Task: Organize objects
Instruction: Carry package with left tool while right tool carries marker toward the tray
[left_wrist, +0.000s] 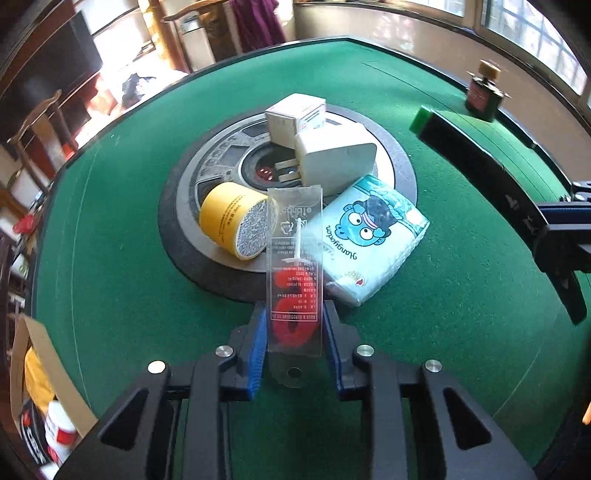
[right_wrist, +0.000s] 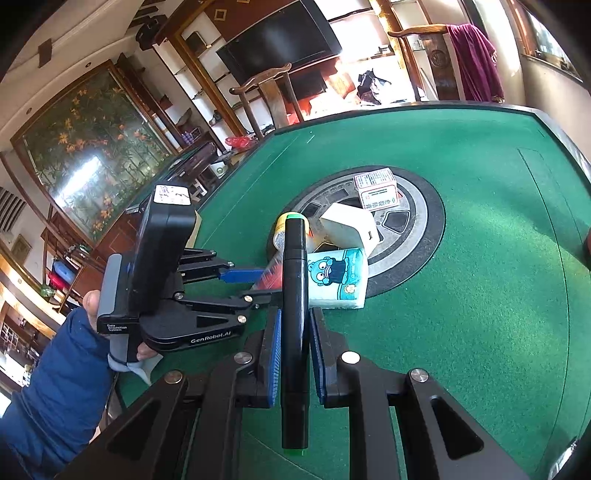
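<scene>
My left gripper (left_wrist: 295, 317) is shut on a clear plastic packet (left_wrist: 295, 236) with red pieces inside, its blue pads pressing both long edges. Just beyond it, on the green table's round centre plate (left_wrist: 184, 192), lie a yellow jar (left_wrist: 229, 218) on its side, a white charger (left_wrist: 336, 158), a small white box (left_wrist: 291, 114) and a tissue pack (left_wrist: 373, 236) with a blue cartoon face. My right gripper (right_wrist: 295, 317) is shut on a black marker (right_wrist: 294, 280) with green ends. In the right wrist view the left gripper (right_wrist: 262, 284) sits left of the tissue pack (right_wrist: 340, 277).
A dark bottle (left_wrist: 484, 92) stands at the table's far right edge. An open cardboard box (left_wrist: 37, 387) holding several items sits off the table at lower left. A hand in a blue sleeve (right_wrist: 62, 369) holds the left gripper. Wooden chairs (right_wrist: 269, 92) stand beyond the table.
</scene>
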